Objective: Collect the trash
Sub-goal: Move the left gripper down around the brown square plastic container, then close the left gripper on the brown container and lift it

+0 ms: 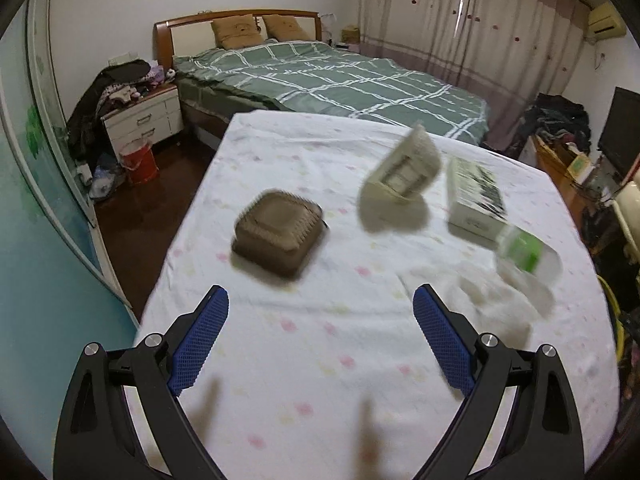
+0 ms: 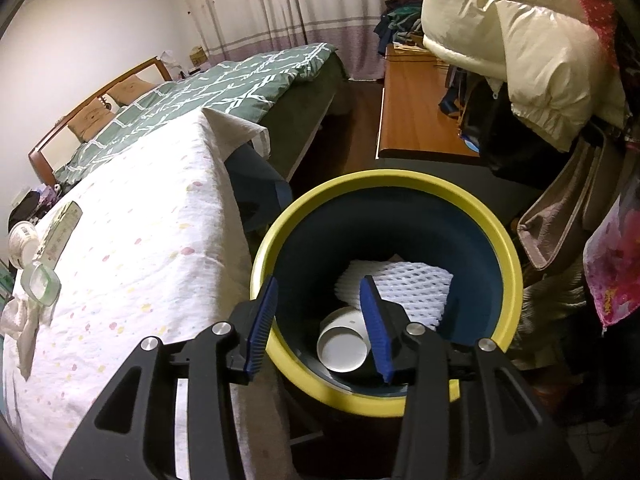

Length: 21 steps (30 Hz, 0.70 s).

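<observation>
Only the right wrist view shows the bin, dark blue with a yellow rim, standing just right of the table; inside lie a white cup and a white foam net; the right gripper hangs over its near rim, jaws part open with nothing between them.

Only the left wrist view shows the brown lidded box, left of a tilted paper cup, a white carton and a green-and-white container at far right, all blurred on the spotted cloth; the left gripper stands wide open and empty on the near side; nothing lies between it and the box; a green-quilted bed lies beyond.
</observation>
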Available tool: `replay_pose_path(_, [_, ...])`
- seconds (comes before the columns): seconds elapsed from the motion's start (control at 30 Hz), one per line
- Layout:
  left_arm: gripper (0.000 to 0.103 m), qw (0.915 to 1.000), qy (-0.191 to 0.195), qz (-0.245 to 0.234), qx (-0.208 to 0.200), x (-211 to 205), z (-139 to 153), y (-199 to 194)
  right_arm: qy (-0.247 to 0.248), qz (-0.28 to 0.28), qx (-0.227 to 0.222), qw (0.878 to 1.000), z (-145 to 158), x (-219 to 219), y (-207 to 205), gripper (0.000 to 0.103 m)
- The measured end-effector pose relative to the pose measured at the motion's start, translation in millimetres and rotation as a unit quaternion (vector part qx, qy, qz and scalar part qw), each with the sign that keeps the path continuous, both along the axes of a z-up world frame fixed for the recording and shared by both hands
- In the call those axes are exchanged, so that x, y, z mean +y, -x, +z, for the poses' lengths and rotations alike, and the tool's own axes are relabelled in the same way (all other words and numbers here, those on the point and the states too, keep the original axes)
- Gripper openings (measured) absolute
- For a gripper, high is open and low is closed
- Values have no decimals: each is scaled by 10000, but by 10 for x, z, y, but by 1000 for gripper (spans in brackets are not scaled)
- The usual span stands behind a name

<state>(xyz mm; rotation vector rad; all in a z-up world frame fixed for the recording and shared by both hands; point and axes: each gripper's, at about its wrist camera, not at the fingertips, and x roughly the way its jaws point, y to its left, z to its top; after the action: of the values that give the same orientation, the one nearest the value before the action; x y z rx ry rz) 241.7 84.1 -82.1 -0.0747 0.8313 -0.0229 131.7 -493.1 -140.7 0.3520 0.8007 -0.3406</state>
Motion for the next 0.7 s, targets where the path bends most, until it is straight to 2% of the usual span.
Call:
replay_pose_path(0.2, [92, 9992, -37, 248, 299, 219, -185, -537, -38, -34, -14, 10000, -2, -10, 0, 41])
replay_pose_path(0.37, [90, 9987, -69, 167, 484, 251, -354, -844, -39, -8, 17, 10000, -5, -24, -28, 41])
replay_pose_path(0.7, [78, 9975, -135, 130, 678, 265, -551, -1092, -26, -3, 29, 10000, -8, -28, -31, 41])
